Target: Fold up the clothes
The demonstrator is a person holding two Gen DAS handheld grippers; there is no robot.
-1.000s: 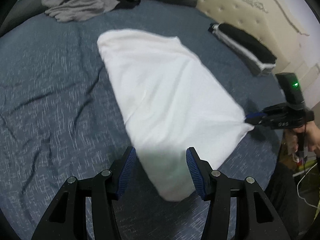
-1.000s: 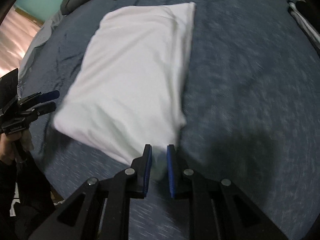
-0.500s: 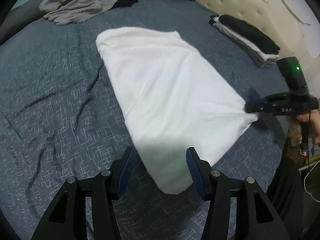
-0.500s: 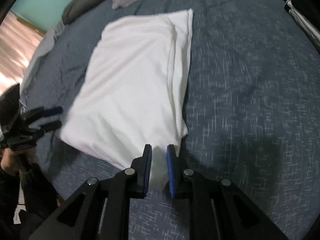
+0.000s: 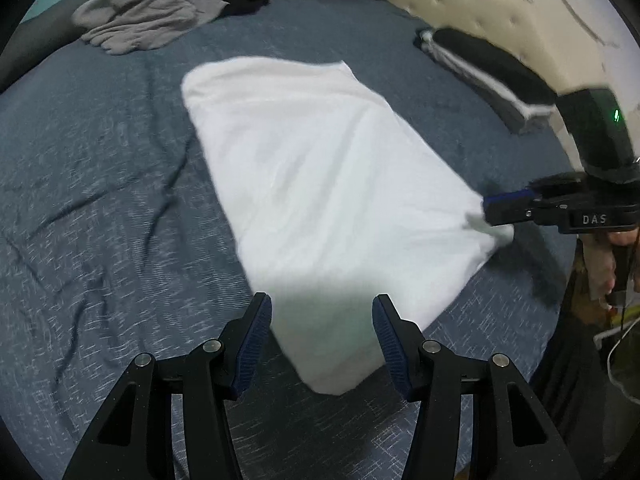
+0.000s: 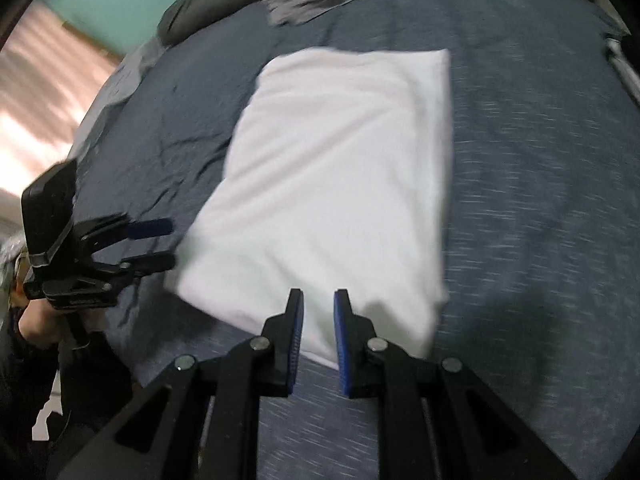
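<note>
A folded white cloth [image 5: 320, 200] lay flat on the blue bed [image 5: 100, 208], its long side running away from the cameras. The right tool [image 6: 318, 340] was clenched on the cloth's near corner, fabric pinched between its narrow jaws. The left tool [image 5: 322, 344] stood released, jaws well apart above the other near corner, pads not touching the fabric. A grey garment [image 5: 152, 16] lay crumpled near the pillows. A folded dark stack [image 5: 492, 68] sat beside the headboard [image 5: 500, 0], well apart from the cloth.
</note>
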